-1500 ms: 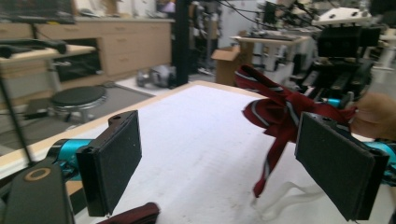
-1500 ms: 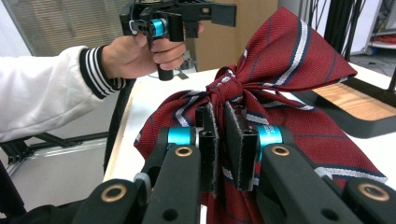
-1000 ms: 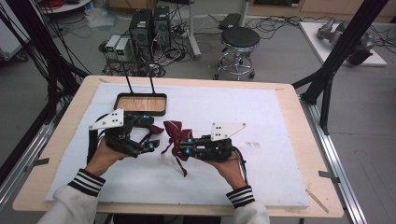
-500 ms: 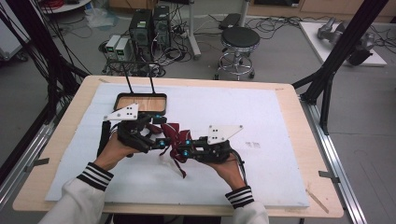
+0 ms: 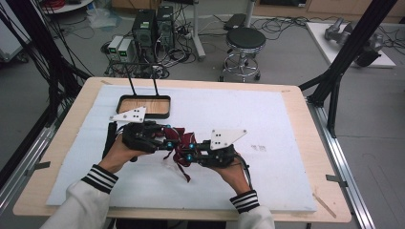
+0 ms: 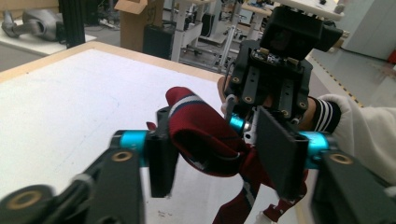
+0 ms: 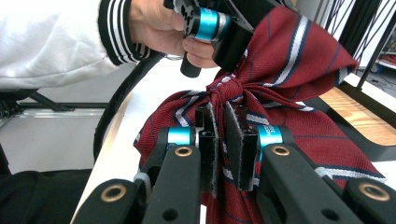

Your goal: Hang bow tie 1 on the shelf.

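Observation:
A dark red bow tie (image 5: 180, 143) with white and blue stripes hangs between both grippers just above the white mat. My right gripper (image 7: 224, 135) is shut on its knot, the pads pinching the gathered cloth. One puffy loop of the bow tie (image 6: 201, 126) lies between the pads of my left gripper (image 6: 217, 158). Those jaws have just been closing. One pad touches the loop, and a small gap remains at the other. In the high view the left gripper (image 5: 169, 138) faces the right gripper (image 5: 188, 151), tips almost meeting. A strap end (image 5: 184, 171) dangles below.
A shallow wooden tray (image 5: 143, 106) with two upright black rods stands on the mat behind the left hand. The white mat (image 5: 267, 119) covers most of the wooden table. Beyond the far edge are a stool (image 5: 245, 40), computer boxes and cables.
The left gripper has moved right, up to the bow tie, and its jaws have narrowed around one loop. The right gripper has kept its hold and stayed in place.

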Tool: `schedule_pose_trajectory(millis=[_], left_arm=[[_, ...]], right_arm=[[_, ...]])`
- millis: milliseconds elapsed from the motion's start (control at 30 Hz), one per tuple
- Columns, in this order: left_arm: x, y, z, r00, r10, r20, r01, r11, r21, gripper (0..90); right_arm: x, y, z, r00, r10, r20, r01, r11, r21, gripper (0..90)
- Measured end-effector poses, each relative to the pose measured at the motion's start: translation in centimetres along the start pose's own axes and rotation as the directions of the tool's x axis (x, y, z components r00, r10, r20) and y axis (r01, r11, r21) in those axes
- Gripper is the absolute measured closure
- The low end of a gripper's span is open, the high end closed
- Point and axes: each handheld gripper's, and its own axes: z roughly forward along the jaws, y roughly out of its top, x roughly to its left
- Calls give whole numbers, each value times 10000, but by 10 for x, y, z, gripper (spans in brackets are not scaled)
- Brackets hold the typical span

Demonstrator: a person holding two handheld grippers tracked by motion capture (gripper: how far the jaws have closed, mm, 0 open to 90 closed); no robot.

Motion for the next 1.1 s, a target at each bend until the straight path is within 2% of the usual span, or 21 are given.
schedule_pose_trajectory(millis=[133, 200, 233, 333, 400, 667, 733, 767, 800, 833, 867, 900, 933, 1000, 1033, 1100], left_arm=[[-2, 1, -2, 9994, 345, -72, -345, 9994, -98, 641], [-3, 1, -2, 9992, 394, -17, -394, 9991, -154, 729], [-4, 1, -2, 9990, 435, -33, -436, 9989, -144, 729], [-5, 1, -3, 9986, 534, -22, -534, 9985, -106, 834], [-6, 1, -3, 9981, 603, -157, -605, 9981, -96, 841], [-7, 2, -4, 9975, 657, -254, -661, 9977, -125, 850], [-7, 2, -4, 9975, 648, -296, -653, 9978, -152, 851], [-7, 2, -4, 9974, 663, -299, -669, 9976, -194, 852], [-8, 2, -5, 9971, 682, -330, -689, 9975, -183, 854], [-8, 2, -5, 9969, 690, -385, -697, 9974, -156, 854], [-8, 2, -5, 9967, 710, -392, -718, 9973, -172, 854], [-8, 2, -6, 9966, 706, -414, -716, 9972, -216, 854], [-8, 2, -7, 9963, 725, -451, -736, 9970, -232, 854], [-8, 3, -8, 9957, 766, -518, -781, 9966, -274, 854], [-8, 3, -9, 9954, 783, -557, -796, 9966, -225, 854], [-8, 3, -10, 9948, 815, -612, -830, 9963, -215, 854]], right_arm=[[0, 0, 0, 10000, -6, 55, 6, 10000, 33, 838], [0, 0, 0, 9999, -24, 115, 24, 10000, 0, 838], [0, 0, 0, 9999, -24, 115, 24, 10000, 0, 838], [0, 0, 0, 9997, 52, 221, -53, 10000, 53, 836], [0, 0, 0, 9997, 96, 238, -97, 9999, 36, 829], [-1, -1, 1, 9995, 182, 243, -181, 9998, -34, 822], [-1, -1, 1, 9995, 182, 271, -183, 9998, 12, 793], [-1, -1, 2, 9994, 179, 285, -179, 9998, -9, 752], [0, -1, 3, 9983, 206, 545, -204, 9998, -42, 560], [0, -1, 3, 9983, 206, 545, -204, 9998, -42, 560], [0, -1, 5, 9971, 248, 718, -243, 9997, -85, 446], [3, -1, 6, 9927, 202, 1190, -174, 9996, -244, 258], [3, -1, 6, 9927, 202, 1190, -174, 9996, -244, 258], [5, -1, 7, 9873, 248, 1569, -171, 9986, -504, 151], [5, -1, 7, 9814, 270, 1902, -183, 9987, -474, 115], [5, -1, 6, 9812, 296, 1908, -212, 9987, -457, 115]])
